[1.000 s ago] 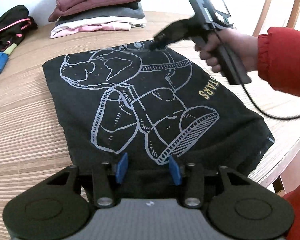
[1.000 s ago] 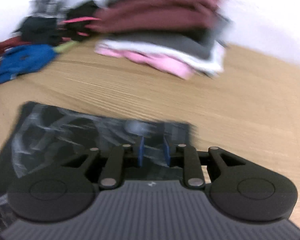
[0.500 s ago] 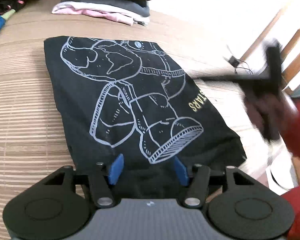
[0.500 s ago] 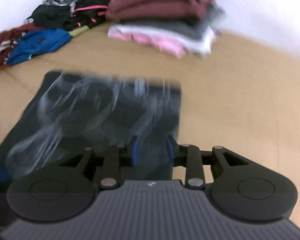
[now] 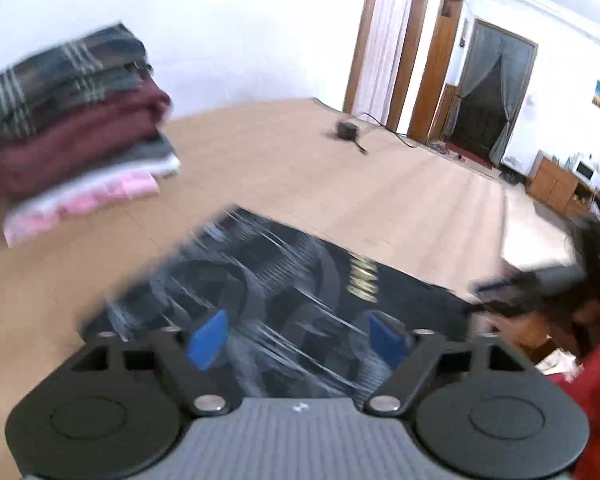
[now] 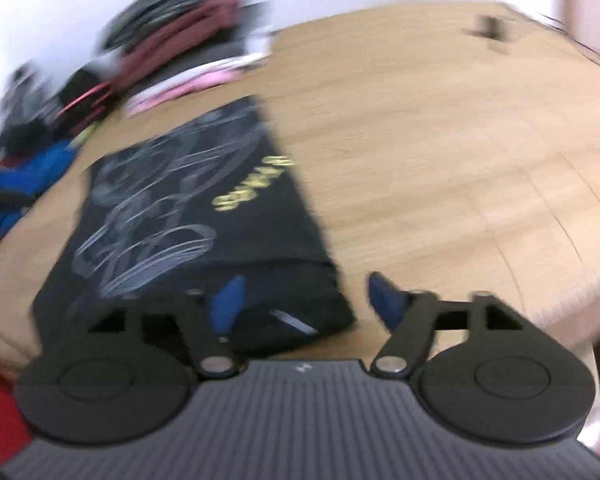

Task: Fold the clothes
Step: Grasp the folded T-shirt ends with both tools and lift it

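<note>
The folded black T-shirt [image 5: 300,280] lies flat on the wooden surface [image 5: 300,168], its white line drawing and a short yellow word facing up; both views are smeared by motion, so the print cannot be read.

In the left wrist view the left gripper [image 5: 298,338] hovers above the near edge of the shirt. Its blue fingers [image 5: 206,338] stand wide apart and are opening further, with nothing pinched between them; the cloth shows in the gap below. Beyond the left-side finger, well apart, a stack of folded clothes [image 5: 76,128] sits with a plaid piece on top, maroon under it and pink at the bottom. Beside the right-side finger the right gripper [image 5: 512,292] appears as a dark blur, with a red sleeve [image 5: 596,380] behind it.

In the right wrist view the right gripper [image 6: 304,300] is over the shirt's near right corner [image 6: 324,316]. Its fingers [image 6: 230,300] are also spreading, apart and holding nothing: the left-side finger is over the cloth, the right-side one over bare wood. Far ahead of the left-side finger lie the stack and a loose heap of unfolded clothes [image 6: 40,148] with blue and black pieces.
</note>
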Tool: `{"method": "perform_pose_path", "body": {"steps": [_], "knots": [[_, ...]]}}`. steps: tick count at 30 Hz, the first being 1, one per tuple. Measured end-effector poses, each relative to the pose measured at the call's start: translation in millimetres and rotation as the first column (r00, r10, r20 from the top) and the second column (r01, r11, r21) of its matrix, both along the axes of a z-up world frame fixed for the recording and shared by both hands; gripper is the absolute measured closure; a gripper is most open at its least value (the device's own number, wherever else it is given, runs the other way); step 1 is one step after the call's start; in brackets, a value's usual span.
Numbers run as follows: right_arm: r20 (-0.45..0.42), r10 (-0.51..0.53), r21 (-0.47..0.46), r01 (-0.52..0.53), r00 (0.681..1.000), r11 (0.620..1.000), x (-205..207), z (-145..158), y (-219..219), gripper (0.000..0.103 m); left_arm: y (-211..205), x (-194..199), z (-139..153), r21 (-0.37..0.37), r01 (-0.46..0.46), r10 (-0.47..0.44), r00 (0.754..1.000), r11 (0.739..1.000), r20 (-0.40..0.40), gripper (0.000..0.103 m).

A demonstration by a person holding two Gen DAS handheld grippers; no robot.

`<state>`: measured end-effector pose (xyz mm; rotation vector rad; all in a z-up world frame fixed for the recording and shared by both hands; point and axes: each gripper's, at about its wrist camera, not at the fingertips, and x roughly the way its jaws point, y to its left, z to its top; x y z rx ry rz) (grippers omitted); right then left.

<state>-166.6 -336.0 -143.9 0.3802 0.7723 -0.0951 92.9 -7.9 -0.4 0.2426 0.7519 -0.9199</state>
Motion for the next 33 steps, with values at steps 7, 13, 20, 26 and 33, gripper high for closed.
{"method": "perform_pose_path", "body": {"steps": [7, 13, 20, 26, 33], "knots": [[0.022, -0.121, 0.174, 0.115, 0.992, 0.978, 3.7, -14.0, 22.9, 0.024, -5.9, 121.0, -61.5, 0.127, -0.235, 0.246, 0.965, 0.964, -0.086, 0.031], [0.022, -0.129, 0.211, 0.121, 0.991, 0.97, 39.2, -13.3, 15.8, 0.021, -7.5, 82.2, -99.0, 0.219, -0.197, 0.219, 0.972, 0.955, -0.08, 0.021], [0.032, -0.075, 0.25, 0.064, 0.997, 0.966, 117.8, -15.1, -32.2, 0.021, 12.5, 6.0, -101.9, 0.21, -0.394, 0.422, 0.9, 0.895, -0.109, 0.016], [0.05, 0.155, 0.155, -0.161, 0.987, 0.975, 208.1, -7.1, -47.5, 0.021, 14.3, -76.8, -83.6, 0.194, -0.529, 0.56, 0.808, 0.826, -0.182, 0.017], [-0.014, 0.304, 0.0, -0.304, 0.952, 0.953, 222.1, -7.1, -58.6, 0.024, 69.9, -38.0, -43.8, 0.021, -0.76, 0.745, 0.63, 0.649, -0.218, 0.015]]}}
